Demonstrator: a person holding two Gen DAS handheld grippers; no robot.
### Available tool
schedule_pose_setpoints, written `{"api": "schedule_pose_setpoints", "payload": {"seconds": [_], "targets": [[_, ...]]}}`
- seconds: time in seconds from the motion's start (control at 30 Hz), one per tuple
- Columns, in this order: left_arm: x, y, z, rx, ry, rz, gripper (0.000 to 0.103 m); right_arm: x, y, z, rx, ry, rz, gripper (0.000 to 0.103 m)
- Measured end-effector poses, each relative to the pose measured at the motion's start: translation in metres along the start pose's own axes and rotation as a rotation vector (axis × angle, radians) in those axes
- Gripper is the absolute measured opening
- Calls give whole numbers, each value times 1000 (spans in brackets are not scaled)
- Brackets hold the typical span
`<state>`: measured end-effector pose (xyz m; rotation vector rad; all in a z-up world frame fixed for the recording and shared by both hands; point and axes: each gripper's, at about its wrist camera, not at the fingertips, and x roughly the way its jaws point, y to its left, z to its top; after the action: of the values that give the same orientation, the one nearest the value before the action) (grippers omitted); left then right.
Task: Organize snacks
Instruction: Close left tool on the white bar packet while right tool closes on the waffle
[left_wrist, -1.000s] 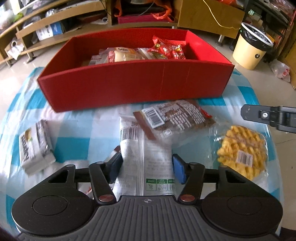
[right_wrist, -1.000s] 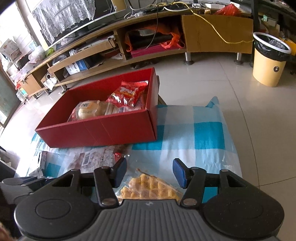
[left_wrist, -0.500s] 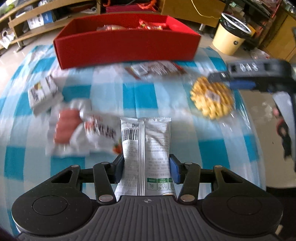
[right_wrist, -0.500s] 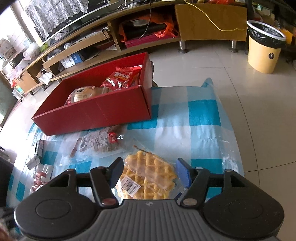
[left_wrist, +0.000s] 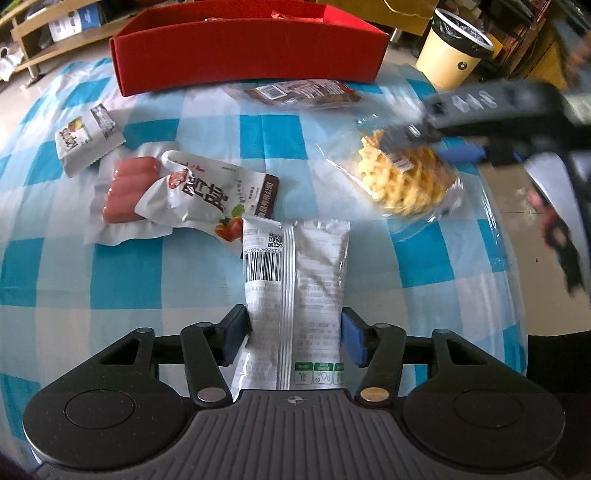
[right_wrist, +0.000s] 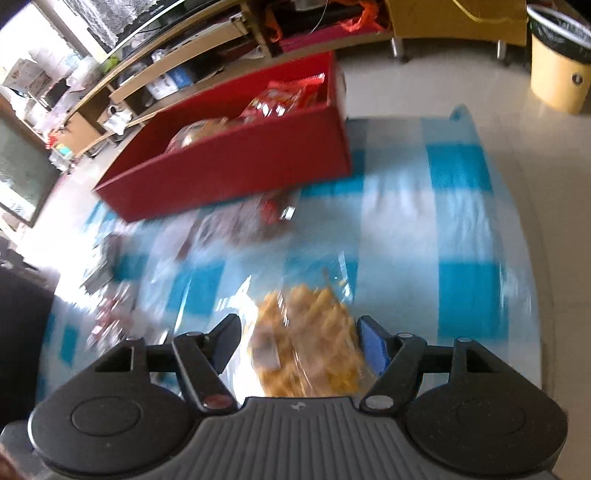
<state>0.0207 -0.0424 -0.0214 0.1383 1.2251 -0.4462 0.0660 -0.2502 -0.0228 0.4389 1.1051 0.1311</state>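
Note:
My left gripper (left_wrist: 293, 338) is shut on a white snack packet (left_wrist: 295, 291) with a barcode and holds it above the blue-and-white checked cloth (left_wrist: 280, 129). My right gripper (right_wrist: 299, 341) is open, its fingers on either side of a bagged yellow waffle (right_wrist: 310, 343). The waffle also shows in the left wrist view (left_wrist: 404, 181), with the right gripper (left_wrist: 439, 147) over it. The red box (left_wrist: 247, 51) at the far edge holds several snacks; it also shows in the right wrist view (right_wrist: 240, 166).
On the cloth lie a sausage pack (left_wrist: 127, 192), a white pouch with red print (left_wrist: 207, 195), a small grey-white packet (left_wrist: 86, 138) and a brown snack bag (left_wrist: 303, 94). A yellow bin (left_wrist: 452, 55) stands on the floor at right.
My left gripper closed on the white packet, lifted it and pulled back from the box. My right gripper came down around the waffle bag, and its view is now blurred by motion.

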Motion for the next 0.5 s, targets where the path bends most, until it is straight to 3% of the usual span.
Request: {"api": "schedule_pose_setpoints", "payload": {"seconds": [0.1, 0.2, 0.33, 0.5], "targets": [[0, 2, 1, -12, -11, 7, 81, -10, 1, -16, -12, -15, -12, 68], [2, 1, 2, -16, -14, 18, 85, -4, 7, -18, -65, -36, -84, 68], [7, -5, 4, 0, -25, 46, 89, 9, 18, -9, -98, -27, -75, 72], [16, -17, 4, 53, -33, 89, 98, 31, 38, -11, -202, -12, -119, 96]]}}
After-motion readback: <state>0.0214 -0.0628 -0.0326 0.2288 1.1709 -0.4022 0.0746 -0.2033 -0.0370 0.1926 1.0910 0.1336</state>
